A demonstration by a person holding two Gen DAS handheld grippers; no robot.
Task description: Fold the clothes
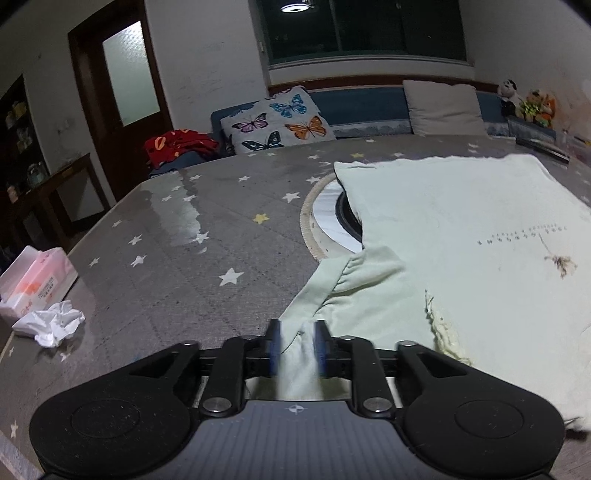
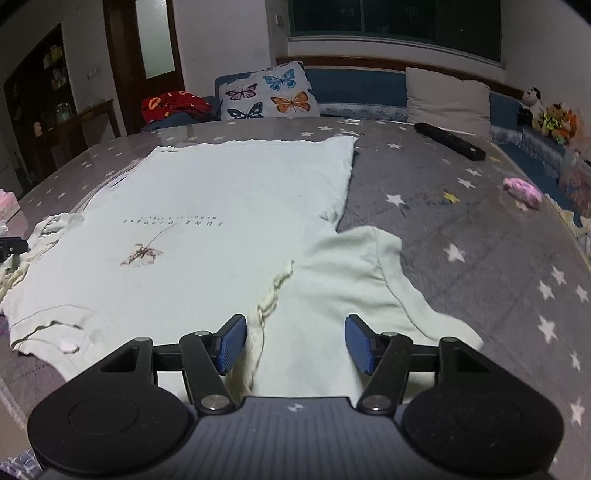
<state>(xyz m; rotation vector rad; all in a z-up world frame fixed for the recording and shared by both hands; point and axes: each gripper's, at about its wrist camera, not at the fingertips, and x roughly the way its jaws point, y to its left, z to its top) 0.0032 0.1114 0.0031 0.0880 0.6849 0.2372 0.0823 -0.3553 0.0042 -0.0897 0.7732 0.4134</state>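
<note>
A lived-in home, likely a sitting room. A desk (image 2: 480, 266) under a grey star-printed cover fills the middle. Behind the desk runs a blue bench seat (image 2: 354, 88) with a butterfly cushion (image 2: 269, 92), a plain cushion (image 2: 447, 96) and soft toys (image 2: 550, 114) at its right end. Left of the desk stand a wooden door with frosted glass (image 1: 129, 74) and dark shelves (image 1: 16, 122). A dark window (image 1: 362, 26) sits above the seat.

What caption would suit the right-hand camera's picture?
Open right gripper hovers over a pale green T-shirt spread on a star-patterned table.
</note>
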